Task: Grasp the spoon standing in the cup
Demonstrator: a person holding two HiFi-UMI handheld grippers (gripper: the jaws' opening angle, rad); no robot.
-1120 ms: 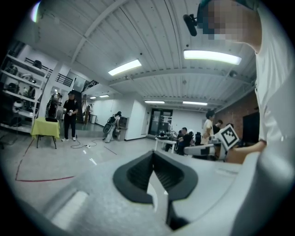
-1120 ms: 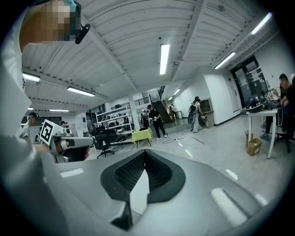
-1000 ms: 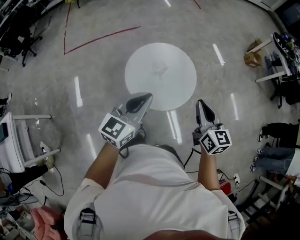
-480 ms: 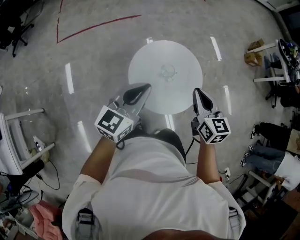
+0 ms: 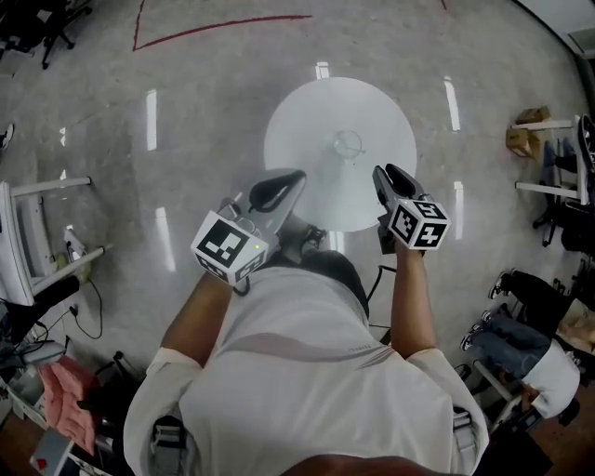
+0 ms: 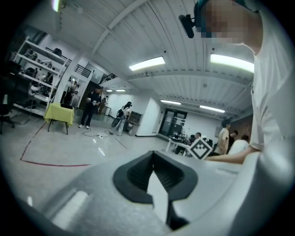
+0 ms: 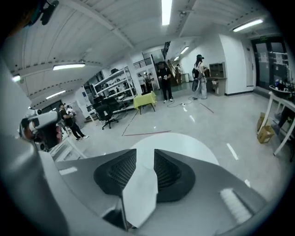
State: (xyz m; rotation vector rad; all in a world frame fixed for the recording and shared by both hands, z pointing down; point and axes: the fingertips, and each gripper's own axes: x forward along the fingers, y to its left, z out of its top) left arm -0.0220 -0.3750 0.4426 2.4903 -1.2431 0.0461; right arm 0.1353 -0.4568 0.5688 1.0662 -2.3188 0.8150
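A clear cup [image 5: 348, 144] stands at the middle of a round white table [image 5: 307, 112]; something thin stands in it, too small to make out as a spoon. My right gripper [image 5: 382, 173] hangs over the table's near right edge, a short way from the cup. Its jaws are opening, and only the table top [image 7: 184, 145] shows in the gap of the right gripper [image 7: 145, 156]. My left gripper [image 5: 294, 176] is at the table's near left edge. In its own view the left gripper [image 6: 153, 154] is shut and empty, pointing out across the room.
The table stands on a glossy grey floor with a red tape line [image 5: 223, 28] beyond it. A white rack [image 5: 28, 232] is at the left. Seated people [image 5: 530, 344] and a desk with a cardboard box [image 5: 525, 139] are at the right. People stand far off [image 7: 163, 83].
Both grippers have come closer to the table. The right one now reaches over its near right edge. The cup sits nearer to both grippers in the head view.
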